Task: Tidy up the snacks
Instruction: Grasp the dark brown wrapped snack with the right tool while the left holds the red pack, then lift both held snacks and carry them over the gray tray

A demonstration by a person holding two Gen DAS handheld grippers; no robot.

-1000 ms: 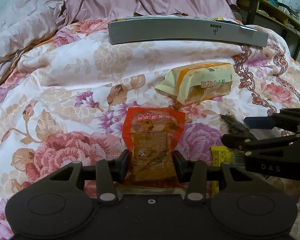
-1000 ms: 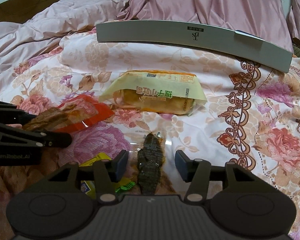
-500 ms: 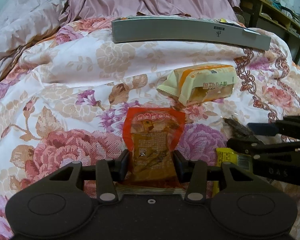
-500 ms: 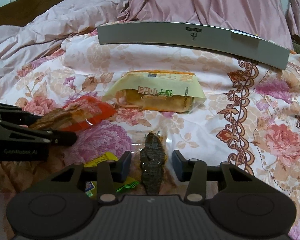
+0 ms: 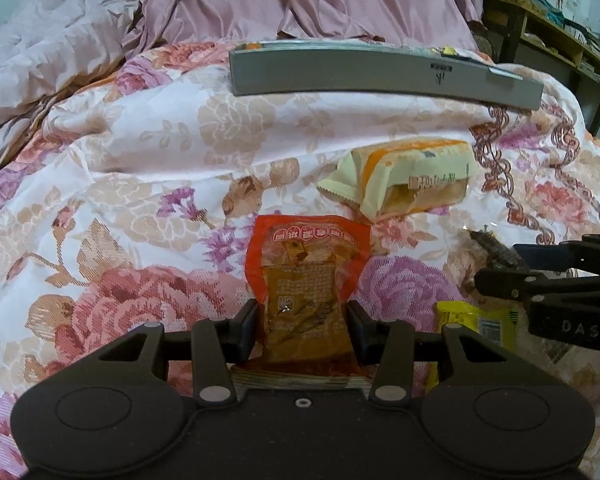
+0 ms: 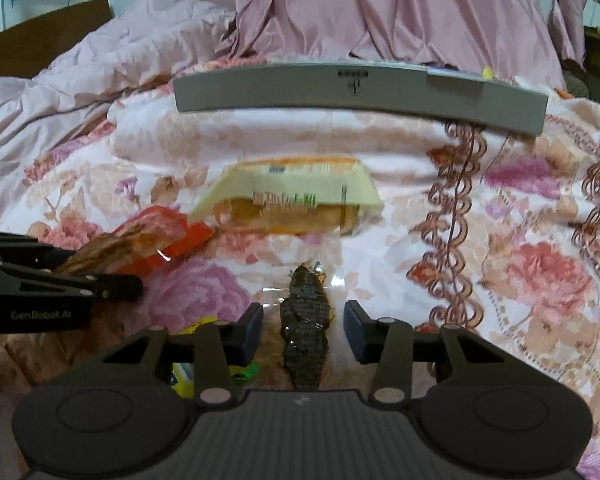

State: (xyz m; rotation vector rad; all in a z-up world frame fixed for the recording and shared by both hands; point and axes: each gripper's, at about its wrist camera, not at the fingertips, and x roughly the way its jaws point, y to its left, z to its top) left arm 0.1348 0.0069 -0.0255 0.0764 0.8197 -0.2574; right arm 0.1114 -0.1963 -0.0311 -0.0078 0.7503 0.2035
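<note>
1. Left gripper (image 5: 302,326) pinches the red snack packet (image 5: 308,280); right gripper (image 6: 303,326) stands spread around the dark snack (image 6: 306,328).
2. At 12 o'clock lies one grey box (image 5: 384,74); one cream bread pack (image 5: 404,178) at 1 o'clock, one yellow packet (image 5: 476,322) at 3.

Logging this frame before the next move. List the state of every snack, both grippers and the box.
red snack packet: sealed, clamped in left gripper
dark snack pack: between right gripper jaws, gaps showing
yellow bread pack: sealed, lying free
grey box: on bedspread, contents unseen
</note>
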